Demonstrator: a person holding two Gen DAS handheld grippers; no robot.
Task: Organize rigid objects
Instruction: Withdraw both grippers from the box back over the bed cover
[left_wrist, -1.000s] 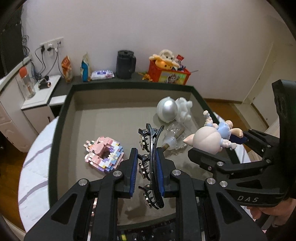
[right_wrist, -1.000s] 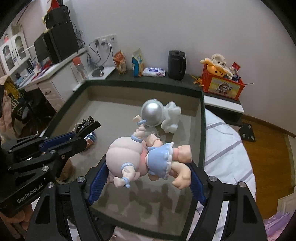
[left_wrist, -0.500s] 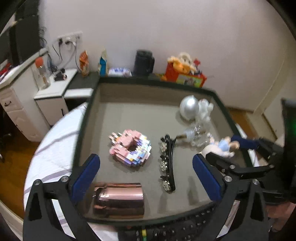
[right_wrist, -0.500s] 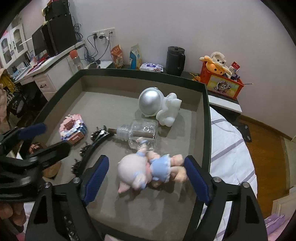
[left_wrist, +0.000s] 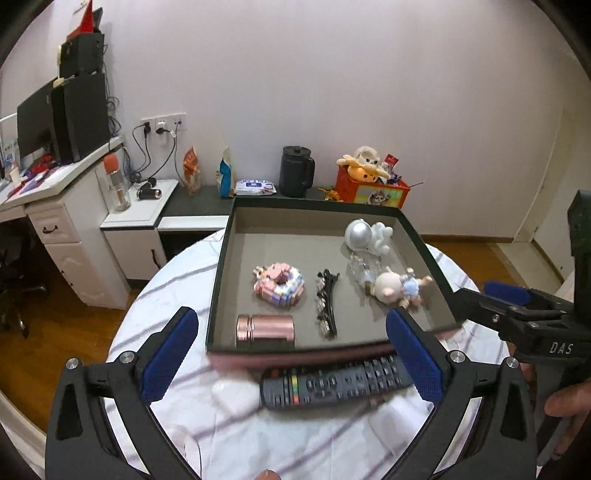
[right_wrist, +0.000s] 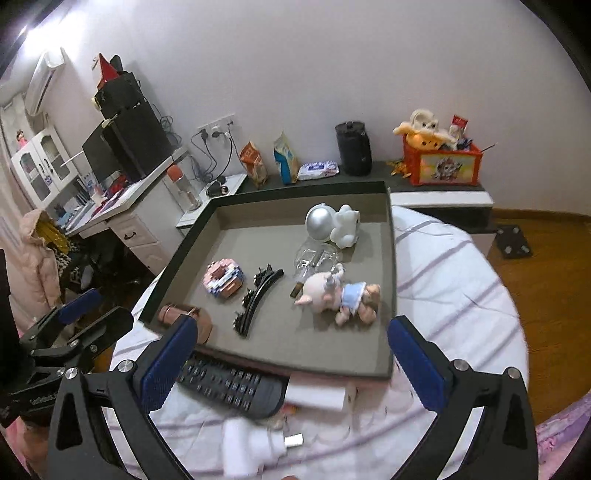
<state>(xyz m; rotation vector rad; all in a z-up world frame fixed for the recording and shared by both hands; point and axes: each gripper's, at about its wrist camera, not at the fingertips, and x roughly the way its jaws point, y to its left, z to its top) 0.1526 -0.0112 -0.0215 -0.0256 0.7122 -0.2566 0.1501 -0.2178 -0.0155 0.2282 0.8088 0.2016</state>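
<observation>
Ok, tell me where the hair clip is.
In both views the hair clip lies flat in the tray, between the pink block donut and the pig doll.

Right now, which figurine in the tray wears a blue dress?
The pink pig doll, lying on its side near the tray front right. The astronaut figure behind it is silver and white.

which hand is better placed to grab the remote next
Left, probably. Both grippers are open and empty, but in the left wrist view the remote lies between the left gripper fingers, while it sits off toward the left finger of the right gripper.
</observation>
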